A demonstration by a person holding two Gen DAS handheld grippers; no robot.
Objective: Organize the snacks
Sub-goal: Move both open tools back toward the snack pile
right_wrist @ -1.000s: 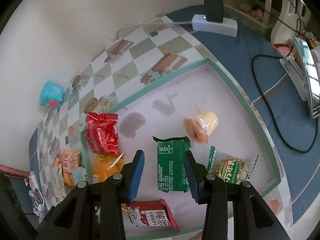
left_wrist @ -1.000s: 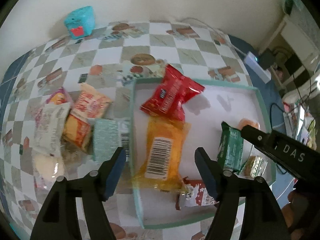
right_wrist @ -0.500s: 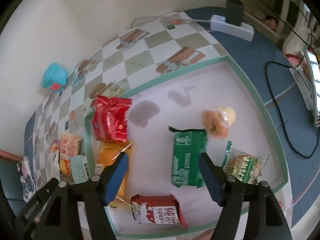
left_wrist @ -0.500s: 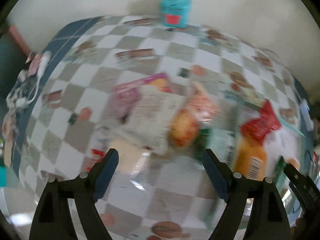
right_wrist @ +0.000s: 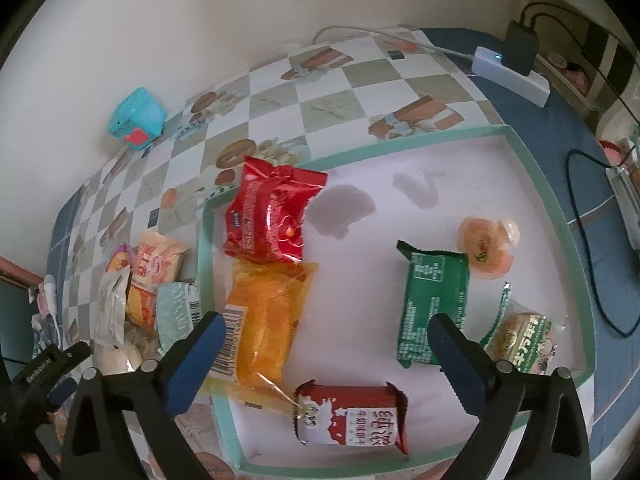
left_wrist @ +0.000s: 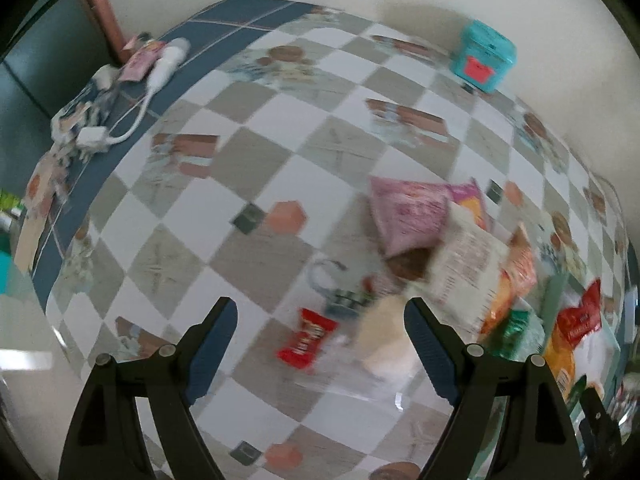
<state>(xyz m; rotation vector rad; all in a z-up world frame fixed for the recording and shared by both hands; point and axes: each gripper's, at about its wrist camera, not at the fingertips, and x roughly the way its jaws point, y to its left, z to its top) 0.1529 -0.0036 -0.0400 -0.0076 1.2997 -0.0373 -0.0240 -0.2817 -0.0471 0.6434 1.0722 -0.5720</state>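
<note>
Snacks are lying half sorted: six packets, among them the green packet [right_wrist: 434, 300] and the red packet [right_wrist: 272, 210], are sitting inside the teal-rimmed tray [right_wrist: 556, 216], while a loose pile [right_wrist: 148, 280] is waiting just outside the tray's left rim on the checked worktop [right_wrist: 320, 92]. Right gripper [right_wrist: 324, 354], its jaws just having been opening, is hanging wide and empty over the tray. Left gripper [left_wrist: 320, 354], open and empty, is hovering beside the pile, and only its view is showing a small red candy [left_wrist: 306, 338] farther from the tray.

Six snack packets [right_wrist: 434, 304] are lying in the tray [right_wrist: 552, 216]; a heap [right_wrist: 152, 280] is sitting left of it on the table [right_wrist: 320, 92].
</note>
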